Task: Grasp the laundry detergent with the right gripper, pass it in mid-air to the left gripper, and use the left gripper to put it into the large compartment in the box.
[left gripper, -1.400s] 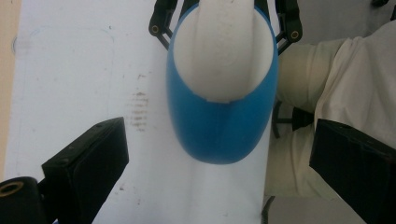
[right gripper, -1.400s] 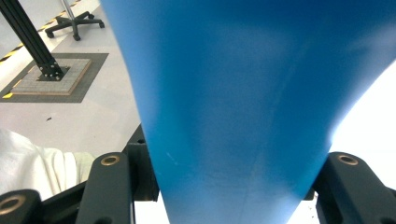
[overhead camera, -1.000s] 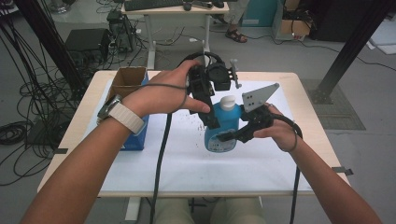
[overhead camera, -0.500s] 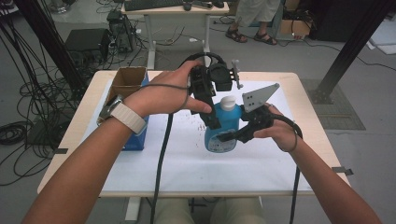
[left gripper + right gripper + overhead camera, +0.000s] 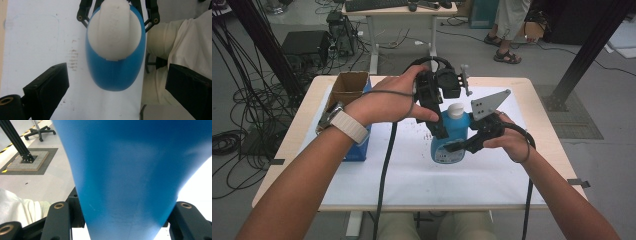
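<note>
High view shows the blue bottle [image 5: 451,137] upright on the white table sheet [image 5: 412,175], clamped at its body by the right gripper [image 5: 452,147], while the left gripper [image 5: 439,127] hovers above its white cap [image 5: 455,110], jaws spread wide.

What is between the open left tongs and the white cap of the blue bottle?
Nothing: in the left gripper view the left tongs stand open above the bottle, apart from its white cap.
</note>
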`<state>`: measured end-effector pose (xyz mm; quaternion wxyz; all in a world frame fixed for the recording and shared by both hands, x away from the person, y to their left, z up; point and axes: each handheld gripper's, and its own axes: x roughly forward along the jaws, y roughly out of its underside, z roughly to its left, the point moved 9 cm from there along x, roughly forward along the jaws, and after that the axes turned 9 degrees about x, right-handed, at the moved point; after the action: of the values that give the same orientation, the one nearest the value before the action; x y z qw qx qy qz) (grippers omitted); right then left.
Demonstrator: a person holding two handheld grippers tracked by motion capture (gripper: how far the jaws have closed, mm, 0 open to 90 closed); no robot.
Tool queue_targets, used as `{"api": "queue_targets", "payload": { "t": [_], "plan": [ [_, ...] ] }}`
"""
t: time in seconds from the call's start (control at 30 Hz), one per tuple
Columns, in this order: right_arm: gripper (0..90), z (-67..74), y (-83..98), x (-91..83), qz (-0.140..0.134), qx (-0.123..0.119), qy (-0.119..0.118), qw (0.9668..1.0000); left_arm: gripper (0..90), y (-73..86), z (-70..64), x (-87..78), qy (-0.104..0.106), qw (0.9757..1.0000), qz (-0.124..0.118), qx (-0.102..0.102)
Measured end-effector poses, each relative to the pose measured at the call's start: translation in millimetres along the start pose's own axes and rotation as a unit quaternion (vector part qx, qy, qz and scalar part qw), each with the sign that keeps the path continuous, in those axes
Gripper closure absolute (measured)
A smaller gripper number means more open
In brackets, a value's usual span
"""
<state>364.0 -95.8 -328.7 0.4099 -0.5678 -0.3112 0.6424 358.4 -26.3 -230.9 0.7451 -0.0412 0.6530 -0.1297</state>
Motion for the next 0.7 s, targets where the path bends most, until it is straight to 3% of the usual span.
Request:
{"api": "queue_targets", "payload": {
  "t": [0.7],
  "plan": [
    [43.1, 0.1, 0.0, -0.3, 0.000, 0.001, 0.002, 1.0000, 5.4, 0.4, -1.5, -0.5, 0.000, 1.0000, 0.004, 0.000]
  ]
}}
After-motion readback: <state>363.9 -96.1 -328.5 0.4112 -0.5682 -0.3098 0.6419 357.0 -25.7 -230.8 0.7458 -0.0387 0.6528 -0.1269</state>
